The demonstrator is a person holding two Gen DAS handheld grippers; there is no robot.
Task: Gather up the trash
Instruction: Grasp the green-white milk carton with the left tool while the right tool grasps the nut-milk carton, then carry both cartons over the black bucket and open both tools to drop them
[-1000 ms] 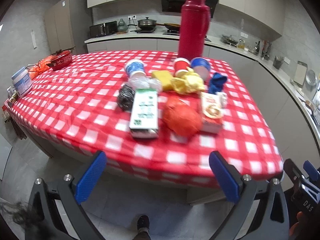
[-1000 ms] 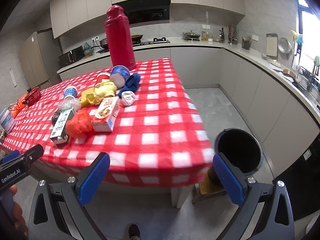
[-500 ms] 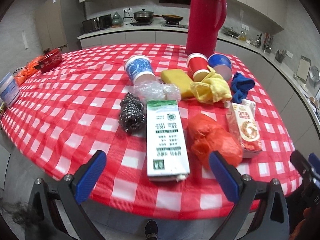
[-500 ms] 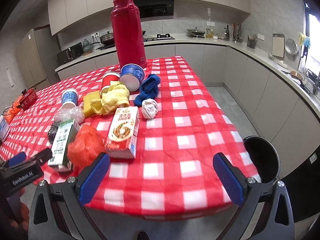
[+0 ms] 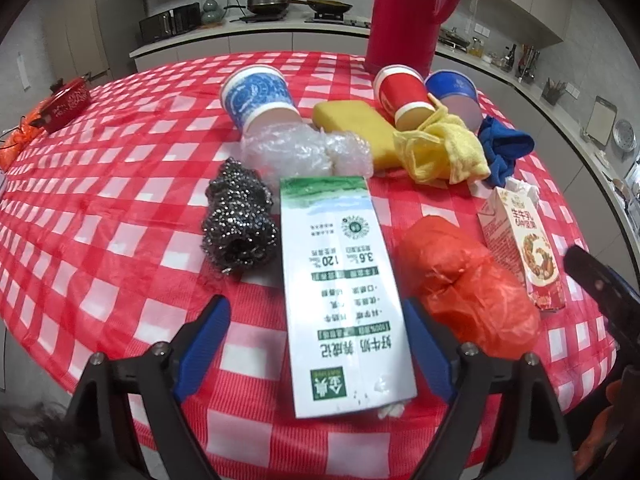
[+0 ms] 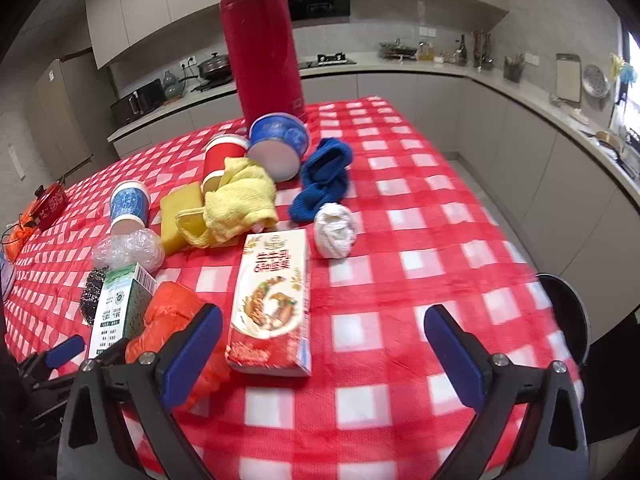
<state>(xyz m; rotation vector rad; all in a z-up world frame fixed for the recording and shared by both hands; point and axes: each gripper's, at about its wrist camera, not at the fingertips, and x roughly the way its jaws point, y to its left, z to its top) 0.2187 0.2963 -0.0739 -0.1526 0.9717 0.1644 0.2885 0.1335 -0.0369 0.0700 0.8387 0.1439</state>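
A green-and-white milk carton [image 5: 344, 280] lies flat on the red checked table [image 5: 100, 240], and my open left gripper [image 5: 316, 332] straddles its near end. An orange plastic bag [image 5: 464, 292] lies to its right, then a red-and-white carton [image 5: 524, 240]. In the right wrist view that carton [image 6: 272, 300] lies ahead, left of centre of my open, empty right gripper [image 6: 320, 344]. A white paper wad [image 6: 335, 230] lies beyond it. The black trash bin [image 6: 568, 320] stands on the floor at the right.
A steel scourer [image 5: 240, 228], bubble wrap [image 5: 304, 148], a yellow sponge [image 5: 356, 128], a yellow cloth [image 5: 444, 152], a blue cloth [image 5: 504, 148] and three paper cups [image 5: 260, 96] lie behind. A tall red thermos [image 6: 260, 40] stands at the back. Kitchen counters surround the table.
Both grippers have moved forward over the table. The left one now has the milk carton between its open fingers. The right one has closed in on the red-and-white carton.
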